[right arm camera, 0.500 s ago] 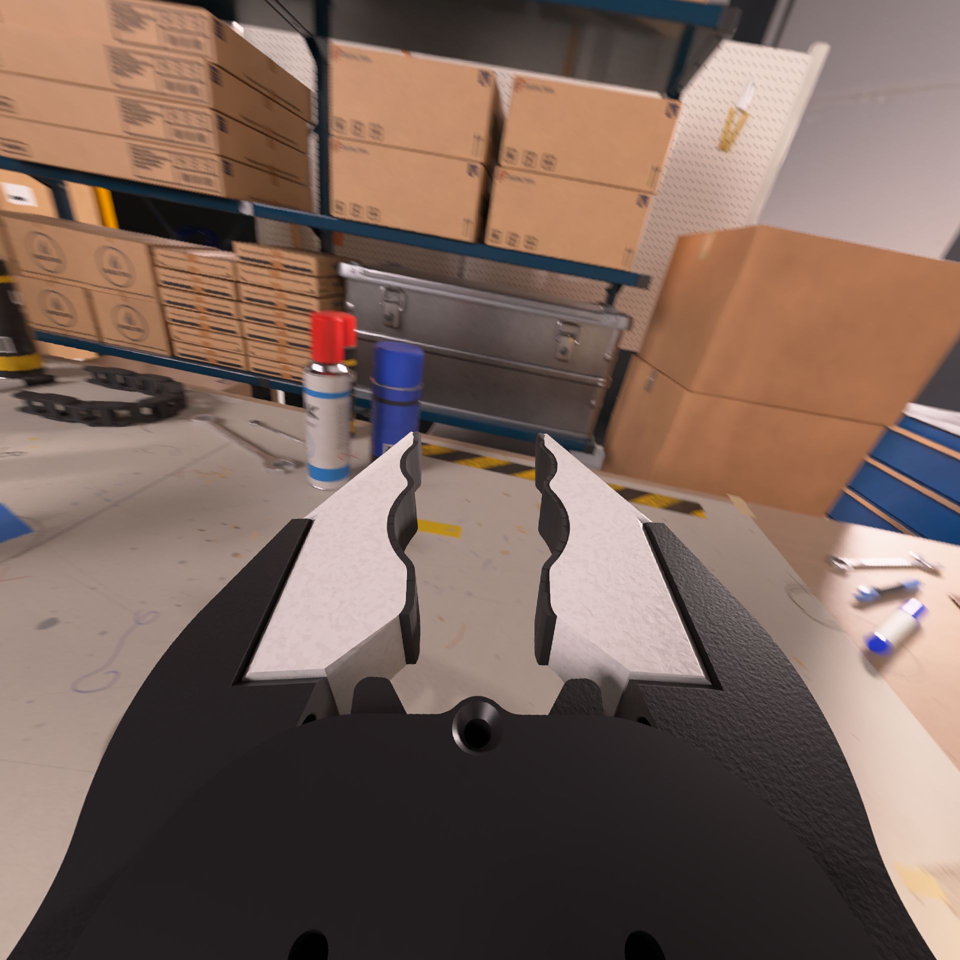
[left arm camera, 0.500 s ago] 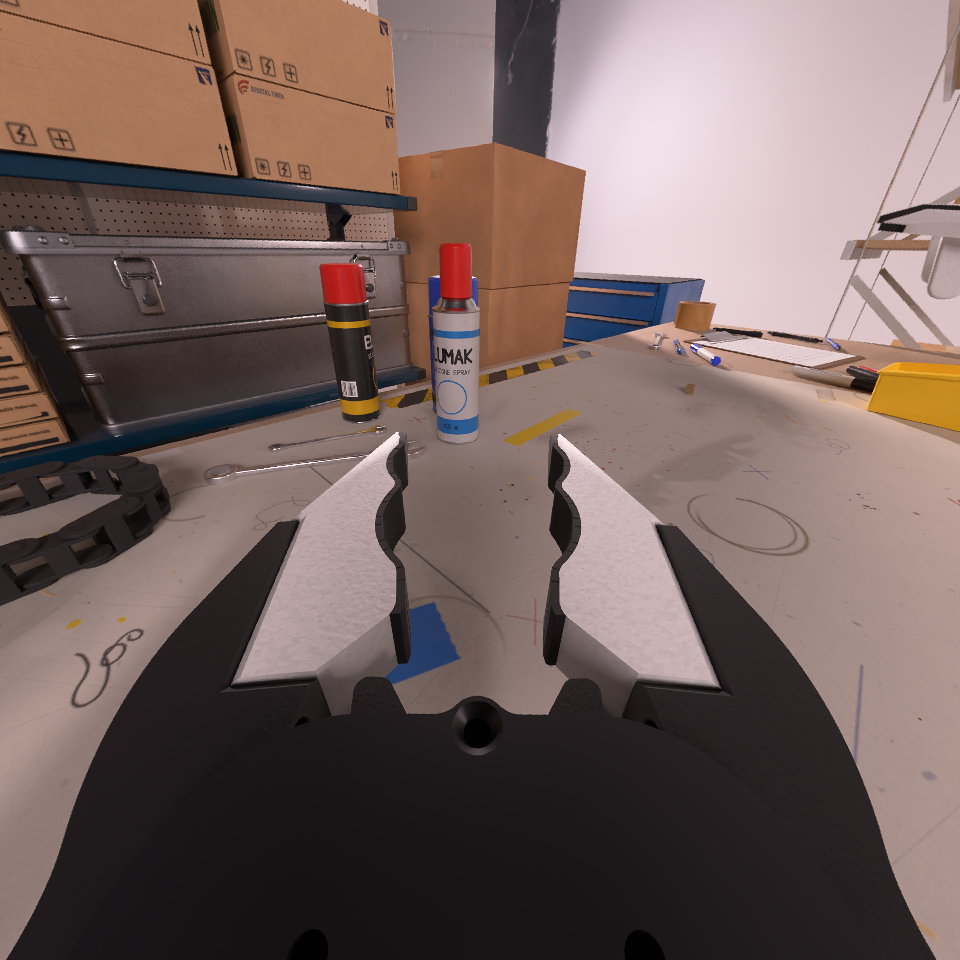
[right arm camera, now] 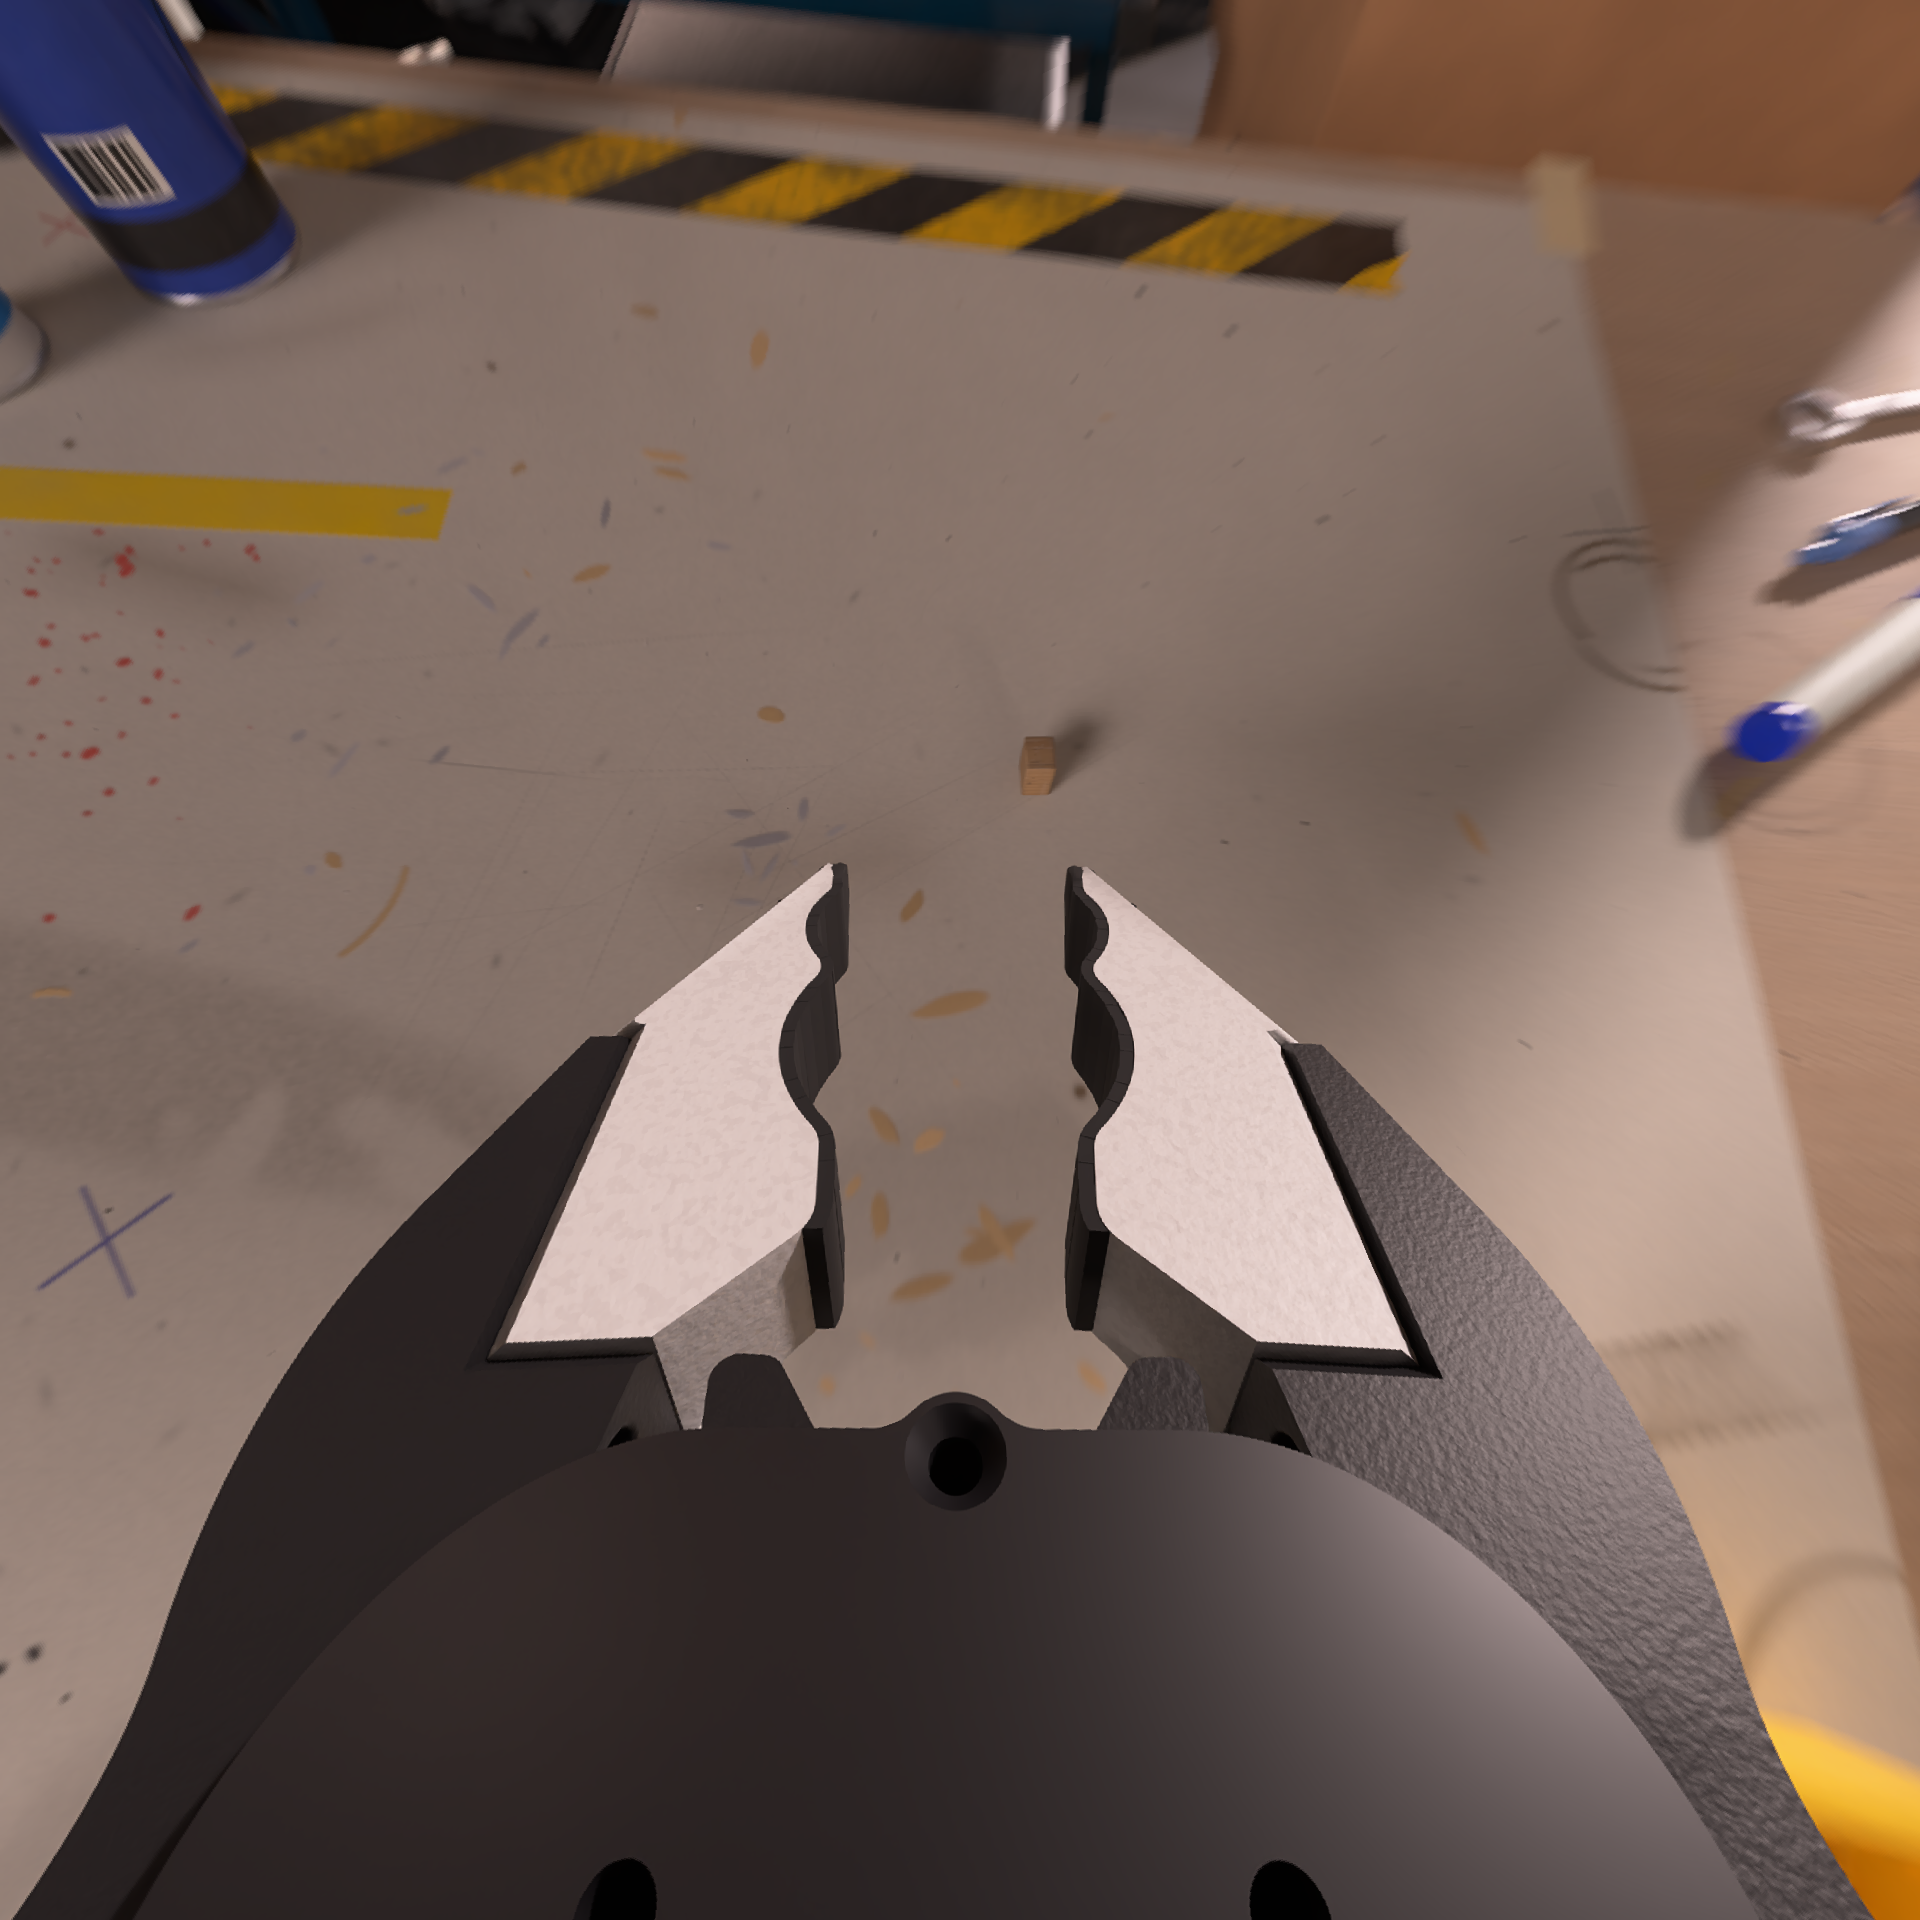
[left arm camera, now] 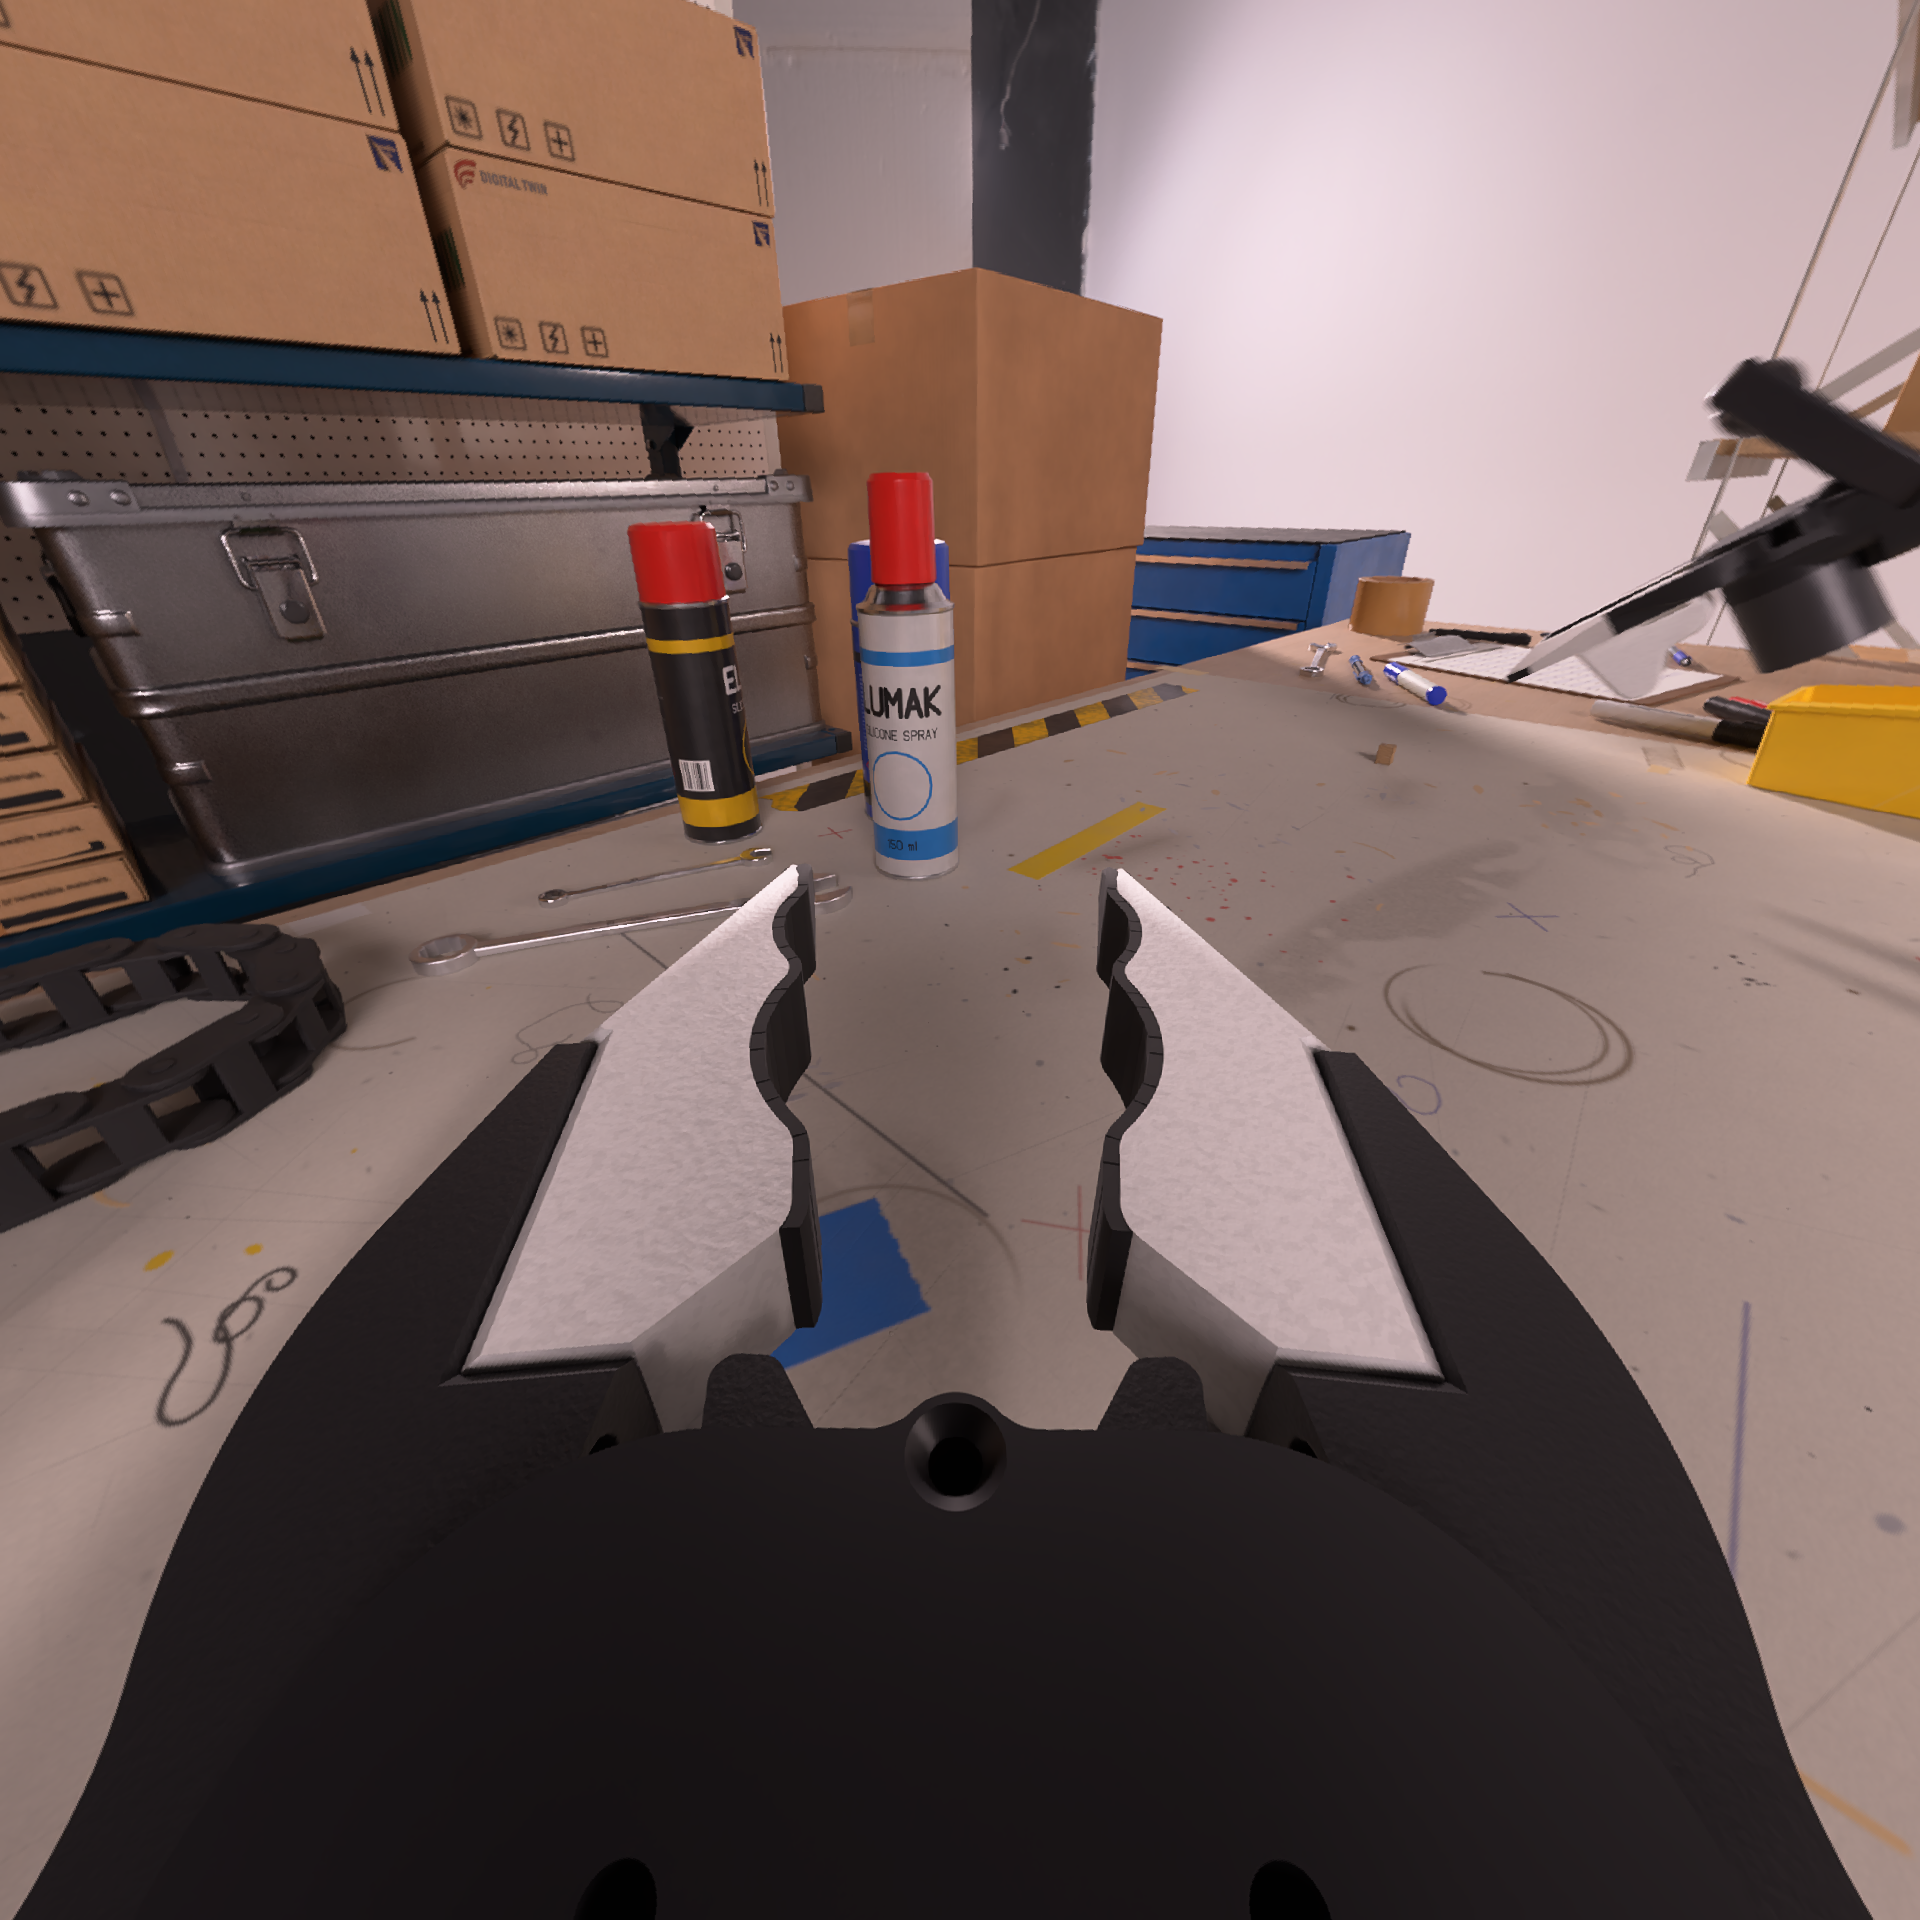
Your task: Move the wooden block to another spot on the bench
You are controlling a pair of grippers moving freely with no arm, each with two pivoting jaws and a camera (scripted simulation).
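Observation:
The wooden block (right arm camera: 1038, 767) is a very small tan cube standing on the grey bench mat. In the right wrist view it lies just beyond and slightly right of my right gripper (right arm camera: 956, 878), which is open, empty and tilted down at the bench. The block also shows far off in the left wrist view (left arm camera: 1383, 752), small, at the back right. My left gripper (left arm camera: 956, 883) is open and empty, low over the bench, pointing at the spray cans. The right gripper shows in the left wrist view (left arm camera: 1704, 603), blurred, at the far right above the block.
A white and blue spray can (left arm camera: 906, 686), a black and yellow can (left arm camera: 696, 686) and a blue can (right arm camera: 135, 156) stand at the back. Wrenches (left arm camera: 582, 930) and a black cable chain (left arm camera: 156, 1049) lie left. A yellow bin (left arm camera: 1839, 743), markers (right arm camera: 1829, 686) and a wrench lie right.
My right gripper has pitched down sharply from facing the shelves to facing the bench, bringing the block into its view. In the left wrist view it has swung into sight at the right.

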